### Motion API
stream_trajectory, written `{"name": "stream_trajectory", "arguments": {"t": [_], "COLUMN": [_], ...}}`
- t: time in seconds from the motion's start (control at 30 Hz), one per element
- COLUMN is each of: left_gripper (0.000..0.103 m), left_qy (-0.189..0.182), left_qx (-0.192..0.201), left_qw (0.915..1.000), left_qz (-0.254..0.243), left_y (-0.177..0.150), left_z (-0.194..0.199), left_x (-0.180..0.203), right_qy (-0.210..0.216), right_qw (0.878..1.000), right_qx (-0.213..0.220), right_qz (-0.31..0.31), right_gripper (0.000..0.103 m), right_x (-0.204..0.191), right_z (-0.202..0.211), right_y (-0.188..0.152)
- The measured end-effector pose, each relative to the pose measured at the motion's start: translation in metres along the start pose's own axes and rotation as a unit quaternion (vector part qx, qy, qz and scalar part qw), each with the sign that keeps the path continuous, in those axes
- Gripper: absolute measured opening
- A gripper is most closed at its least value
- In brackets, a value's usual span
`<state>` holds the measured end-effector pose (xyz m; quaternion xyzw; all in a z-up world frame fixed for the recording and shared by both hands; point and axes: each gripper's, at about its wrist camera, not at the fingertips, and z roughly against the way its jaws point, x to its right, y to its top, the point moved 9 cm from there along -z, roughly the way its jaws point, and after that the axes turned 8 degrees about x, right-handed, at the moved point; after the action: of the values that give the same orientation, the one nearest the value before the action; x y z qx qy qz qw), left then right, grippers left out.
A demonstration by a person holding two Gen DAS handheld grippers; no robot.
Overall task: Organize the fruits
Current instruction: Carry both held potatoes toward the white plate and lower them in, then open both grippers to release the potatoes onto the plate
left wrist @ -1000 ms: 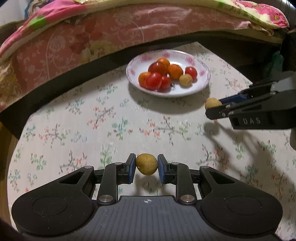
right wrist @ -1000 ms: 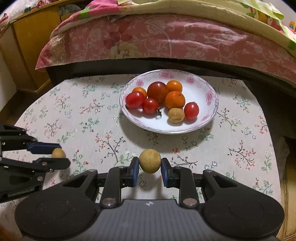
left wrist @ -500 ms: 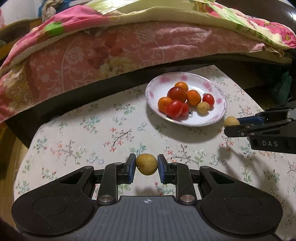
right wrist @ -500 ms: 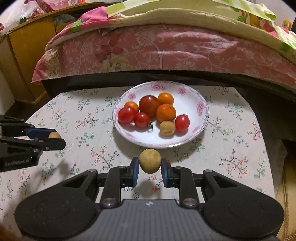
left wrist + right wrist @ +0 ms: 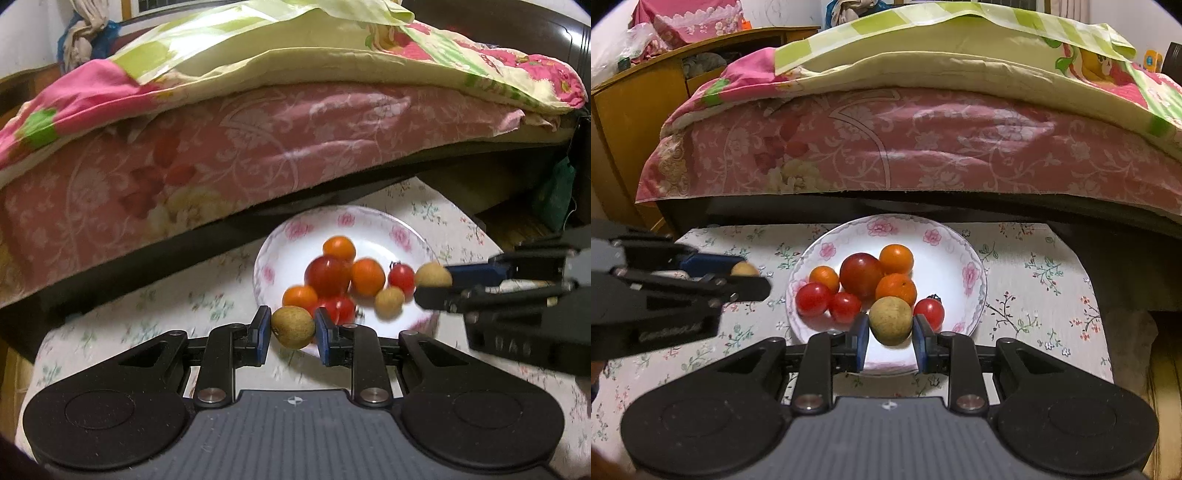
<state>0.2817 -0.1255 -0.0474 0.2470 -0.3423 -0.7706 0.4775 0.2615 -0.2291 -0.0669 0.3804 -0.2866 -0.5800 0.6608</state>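
Observation:
A white floral plate [image 5: 971,258] [image 5: 369,225] sits on the flowered tablecloth and holds several red and orange tomatoes [image 5: 860,275] and a tan longan [image 5: 389,302]. My left gripper [image 5: 293,328] is shut on a tan longan [image 5: 293,326], just short of the plate's near-left rim; it also shows in the right wrist view [image 5: 746,275]. My right gripper [image 5: 890,332] is shut on another longan [image 5: 890,320] over the plate's near edge; it also shows in the left wrist view [image 5: 434,284].
A bed with a pink floral sheet [image 5: 905,144] and quilt overhangs the table's far side. A wooden cabinet [image 5: 635,107] stands at the back left. The tablecloth [image 5: 1045,288] extends right of the plate.
Both grippers have moved forward toward the plate with their longans. The right one now hangs over the plate's near edge.

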Motion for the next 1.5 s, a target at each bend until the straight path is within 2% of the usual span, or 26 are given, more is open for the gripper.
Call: {"name": "stream_trajectory", "arguments": {"t": [0.47, 1.07, 1.4, 1.5], "left_gripper": [0.033, 0.037, 0.044, 0.053], "left_qy": [0.001, -0.001, 0.016, 0.026], "left_qx": [-0.001, -0.001, -0.004, -0.001], "left_qw": [1.0, 0.9999, 0.9997, 0.9996], "left_qz": [0.003, 0.01, 0.017, 0.012], "left_y": [0.024, 0.027, 0.024, 0.022], "left_z": [-0.045, -0.052, -0.044, -0.039], "left_x": [0.002, 0.003, -0.007, -0.009], "right_qy": [-0.002, 0.013, 0.015, 0.004], "right_qw": [1.0, 1.0, 0.999, 1.0], "right_qx": [0.003, 0.003, 0.012, 0.01], "right_qz": [-0.011, -0.018, -0.027, -0.029], "right_gripper": [0.02, 0.021, 0.021, 0.021], "right_x": [0.017, 0.011, 0.01, 0.014], "right_z": [-0.024, -0.031, -0.023, -0.022], "right_y": [0.006, 0.003, 0.008, 0.007]}}
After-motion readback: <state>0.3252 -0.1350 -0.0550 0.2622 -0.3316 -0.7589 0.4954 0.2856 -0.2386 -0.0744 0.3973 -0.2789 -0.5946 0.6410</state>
